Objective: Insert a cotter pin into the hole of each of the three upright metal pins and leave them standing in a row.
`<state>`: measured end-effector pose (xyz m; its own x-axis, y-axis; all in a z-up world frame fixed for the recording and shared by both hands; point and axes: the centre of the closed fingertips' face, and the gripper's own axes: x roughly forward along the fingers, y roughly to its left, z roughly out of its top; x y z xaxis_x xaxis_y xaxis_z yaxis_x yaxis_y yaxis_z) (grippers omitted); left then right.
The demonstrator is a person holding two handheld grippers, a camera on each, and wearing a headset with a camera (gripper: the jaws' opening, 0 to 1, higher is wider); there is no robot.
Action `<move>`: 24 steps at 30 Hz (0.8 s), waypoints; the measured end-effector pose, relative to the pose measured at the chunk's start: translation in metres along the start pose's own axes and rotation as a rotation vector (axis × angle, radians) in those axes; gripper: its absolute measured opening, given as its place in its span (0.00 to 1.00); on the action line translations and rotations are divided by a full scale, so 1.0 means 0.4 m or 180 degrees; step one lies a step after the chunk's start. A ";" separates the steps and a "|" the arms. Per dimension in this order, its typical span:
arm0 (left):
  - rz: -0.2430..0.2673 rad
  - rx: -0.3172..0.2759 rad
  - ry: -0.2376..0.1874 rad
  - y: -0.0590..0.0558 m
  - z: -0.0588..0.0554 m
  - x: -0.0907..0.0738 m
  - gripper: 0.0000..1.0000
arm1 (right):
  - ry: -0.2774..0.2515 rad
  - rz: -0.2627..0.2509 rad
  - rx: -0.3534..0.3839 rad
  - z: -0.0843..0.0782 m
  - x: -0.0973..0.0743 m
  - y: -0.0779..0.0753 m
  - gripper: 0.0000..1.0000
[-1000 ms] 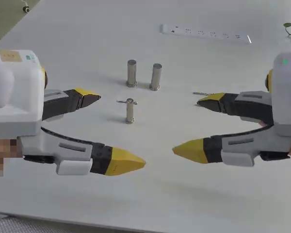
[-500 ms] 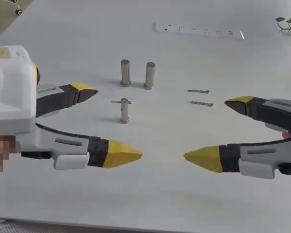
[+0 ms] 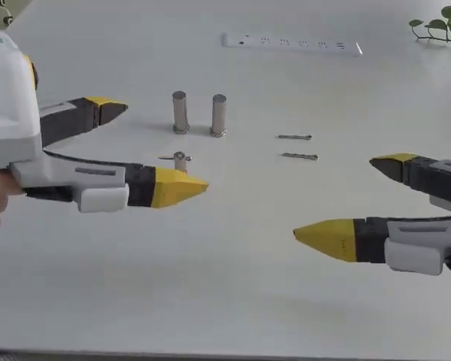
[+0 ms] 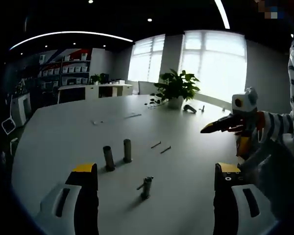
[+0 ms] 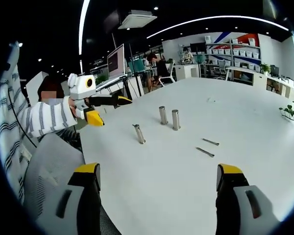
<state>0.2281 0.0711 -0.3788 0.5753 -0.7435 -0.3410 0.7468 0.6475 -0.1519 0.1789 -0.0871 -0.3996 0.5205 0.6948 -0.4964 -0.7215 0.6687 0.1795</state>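
Two bare metal pins (image 3: 180,113) (image 3: 219,115) stand side by side at the back. In front of them a third pin (image 3: 180,161) stands upright with a cotter pin through its top. Two loose cotter pins (image 3: 295,137) (image 3: 300,156) lie flat to the right. My left gripper (image 3: 156,147) is open and empty, its near jaw just in front of the third pin. My right gripper (image 3: 342,197) is open and empty, nearer than the loose cotter pins. In the left gripper view the pinned one (image 4: 146,187) stands closest. The right gripper view has the loose cotter pins (image 5: 210,142) to the right.
A white power strip (image 3: 289,44) lies at the far side of the white table, and a plant (image 3: 440,22) stands at the far right. A grey chair (image 5: 44,166) stands beside the table's near edge, by the person's striped sleeve (image 5: 41,120).
The head camera has shifted. My right gripper has drawn back to the right, away from the loose cotter pins. My left gripper has moved up against the front pin. Both stay open.
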 end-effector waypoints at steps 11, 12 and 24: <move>0.0283 0.0011 -0.0094 0.119 0.048 0.042 0.95 | 0.0030 -0.0063 0.0059 -0.004 -0.011 -0.014 0.98; 0.0290 0.0016 -0.0076 0.130 0.048 0.049 0.94 | 0.0034 -0.0067 0.0062 -0.004 -0.011 -0.014 0.98; 0.0263 0.0071 0.0232 0.197 0.021 0.124 0.82 | 0.0083 -0.0130 0.0127 -0.023 -0.018 -0.027 0.97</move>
<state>0.3183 0.0839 -0.3999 0.6099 -0.6731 -0.4182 0.7056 0.7015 -0.1001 0.1787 -0.1016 -0.4060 0.5365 0.6600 -0.5259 -0.6809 0.7067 0.1921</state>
